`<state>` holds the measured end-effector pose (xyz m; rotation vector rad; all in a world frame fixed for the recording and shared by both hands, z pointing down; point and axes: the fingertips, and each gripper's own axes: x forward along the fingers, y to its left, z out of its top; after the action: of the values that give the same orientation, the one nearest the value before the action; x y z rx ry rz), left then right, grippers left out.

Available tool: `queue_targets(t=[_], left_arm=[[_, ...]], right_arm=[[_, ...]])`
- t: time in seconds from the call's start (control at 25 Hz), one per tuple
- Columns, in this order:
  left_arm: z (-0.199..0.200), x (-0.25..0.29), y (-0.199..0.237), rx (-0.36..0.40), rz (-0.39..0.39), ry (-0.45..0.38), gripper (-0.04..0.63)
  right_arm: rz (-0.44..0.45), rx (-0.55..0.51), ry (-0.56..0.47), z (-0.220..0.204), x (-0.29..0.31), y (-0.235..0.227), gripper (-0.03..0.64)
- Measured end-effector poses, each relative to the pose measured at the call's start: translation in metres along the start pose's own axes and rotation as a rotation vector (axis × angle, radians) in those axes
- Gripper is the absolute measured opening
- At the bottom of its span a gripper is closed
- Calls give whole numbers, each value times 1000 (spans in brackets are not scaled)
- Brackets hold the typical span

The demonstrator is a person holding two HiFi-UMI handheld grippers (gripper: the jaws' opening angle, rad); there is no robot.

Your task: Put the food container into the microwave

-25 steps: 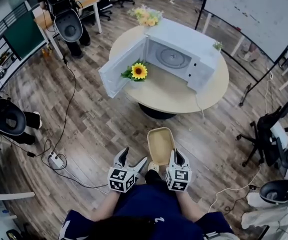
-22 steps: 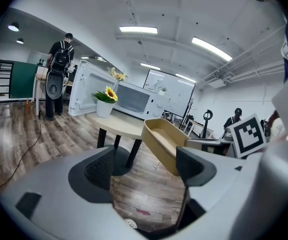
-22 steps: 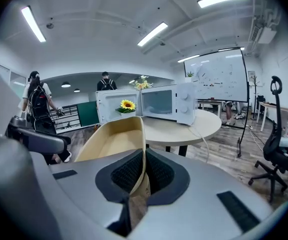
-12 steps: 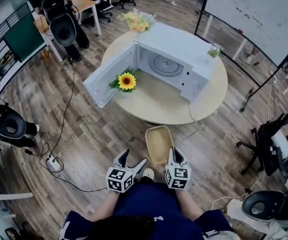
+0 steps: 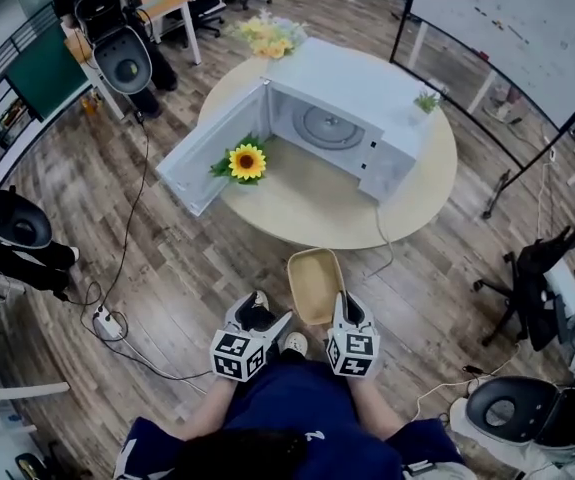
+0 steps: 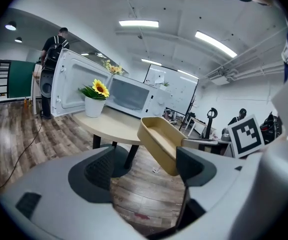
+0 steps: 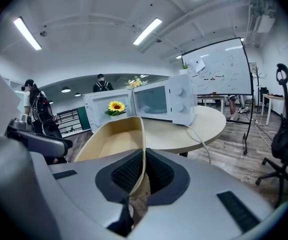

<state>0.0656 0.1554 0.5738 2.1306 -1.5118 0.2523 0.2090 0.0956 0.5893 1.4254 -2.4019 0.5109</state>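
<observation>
Where the head view looks steeply down: shallow tan oblong food container (image 5: pixel 315 286), held in the air over the brown wood-plank floor (image 5: pixel 167 258), near the front edge of the round beige desk (image 5: pixel 317 208) but short of it. Right gripper (image 5: pixel 344 306), grey with a square-marker cube, at the container's near right corner. Left gripper (image 5: pixel 265 315), same make, just beside it on the left, apart from the container. White box-shaped microwave (image 5: pixel 357 88) on the desk, well ahead of the container, its door (image 5: pixel 207 158) swung wide to the left, round turntable visible inside. Yellow sunflower in a white pot (image 5: pixel 246 161) on the desk, between the open door and the cavity. Grey power cord (image 5: pixel 382 243) hanging off the desk's front edge.

Left gripper view: fingers (image 6: pixel 101 166) standing wide apart, only floor showing between them. Container seen side-on past the right-hand finger, touched by neither. Desk, sunflower and open microwave beyond.

Right gripper view: fingers (image 7: pixel 126 173) closed together on the container's thin right side wall, ribbed dark pads pressing it from both sides. Container's hollow runs ahead and to the left of the grip. Desk edge just past its far end; microwave farther on, cavity facing this way, sunflower at the left of the opening.
</observation>
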Motion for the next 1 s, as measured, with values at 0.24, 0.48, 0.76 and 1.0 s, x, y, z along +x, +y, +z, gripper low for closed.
queue_targets(t=[0.24, 0.48, 0.76, 1.0], left_arm=[[7, 20, 15, 16, -14, 3, 383], [30, 50, 31, 43, -74, 19, 383], [78, 87, 61, 124, -149, 15, 383], [126, 126, 90, 158, -207, -29, 383]], right_arm=[[-46, 28, -11, 7, 11, -9, 25], [-102, 43, -13, 23, 36, -14, 25], [-176, 69, -12, 52, 84, -20, 25], [-219, 75, -26, 82, 132, -22, 25]])
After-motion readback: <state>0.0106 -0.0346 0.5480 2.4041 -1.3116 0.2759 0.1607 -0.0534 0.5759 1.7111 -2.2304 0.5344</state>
